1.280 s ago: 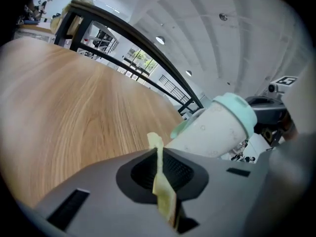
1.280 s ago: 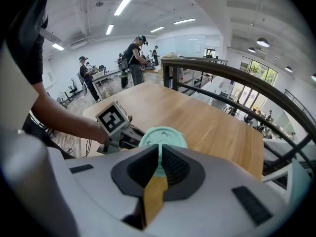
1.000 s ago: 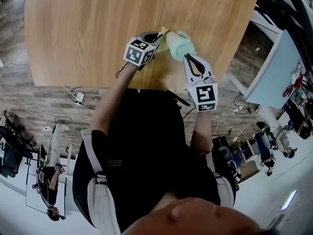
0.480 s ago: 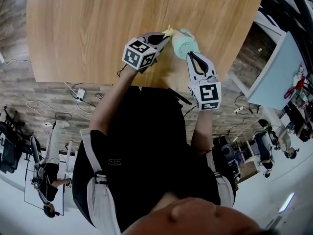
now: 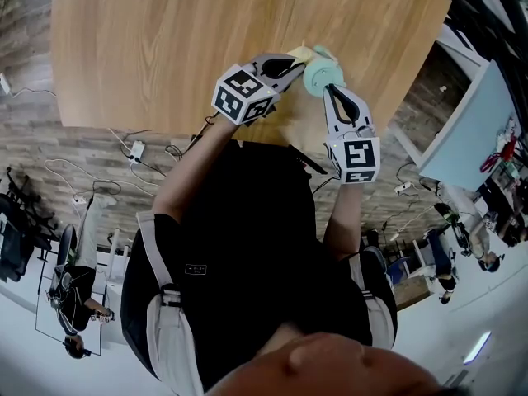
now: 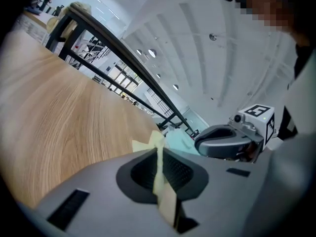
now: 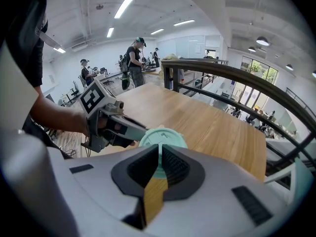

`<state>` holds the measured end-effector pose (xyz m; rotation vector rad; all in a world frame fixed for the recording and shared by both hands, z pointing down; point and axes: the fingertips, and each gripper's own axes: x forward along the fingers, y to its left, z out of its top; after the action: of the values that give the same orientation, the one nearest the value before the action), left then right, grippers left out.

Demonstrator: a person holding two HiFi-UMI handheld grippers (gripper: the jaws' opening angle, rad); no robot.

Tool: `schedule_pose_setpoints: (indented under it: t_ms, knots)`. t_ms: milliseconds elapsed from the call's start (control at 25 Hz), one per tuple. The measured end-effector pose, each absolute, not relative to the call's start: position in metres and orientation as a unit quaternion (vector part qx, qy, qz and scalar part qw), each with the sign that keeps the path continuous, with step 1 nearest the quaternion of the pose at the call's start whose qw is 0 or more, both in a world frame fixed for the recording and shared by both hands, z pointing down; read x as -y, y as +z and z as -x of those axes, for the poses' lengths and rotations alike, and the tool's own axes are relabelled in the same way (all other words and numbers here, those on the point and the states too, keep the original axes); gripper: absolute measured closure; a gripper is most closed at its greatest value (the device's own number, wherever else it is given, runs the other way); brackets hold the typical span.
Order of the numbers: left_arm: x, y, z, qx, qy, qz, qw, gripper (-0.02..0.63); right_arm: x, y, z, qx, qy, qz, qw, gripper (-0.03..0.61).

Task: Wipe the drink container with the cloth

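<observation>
The drink container (image 5: 323,77) is a small mint-green vessel with a round lid of the same colour, close to the near edge of the wooden tabletop (image 5: 165,48), with its lid end nipped by the closed right tool (image 5: 330,89). The cloth (image 5: 301,54) is a thin, pale yellow piece, crumpled and pinched tight in the left tool (image 5: 299,63). Its free corner sticks up past the tips and lies against the side of the container.
</observation>
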<state>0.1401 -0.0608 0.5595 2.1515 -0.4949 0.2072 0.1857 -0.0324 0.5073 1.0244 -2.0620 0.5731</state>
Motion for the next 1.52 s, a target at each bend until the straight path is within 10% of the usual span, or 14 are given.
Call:
schedule_pose_setpoints:
  t_ms: [1040,1520]
  knots:
    - [0.069,0.641,-0.150,0.195,0.140,-0.845,0.479,0.580,0.032,0.508,-0.186,0.808,0.217,-0.398,0.376,0.538]
    - [0.071,0.564,-0.154,0.084,0.157,-0.902,0.392,0.580,0.032,0.509,-0.187,0.809,0.211,-0.396,0.380,0.538]
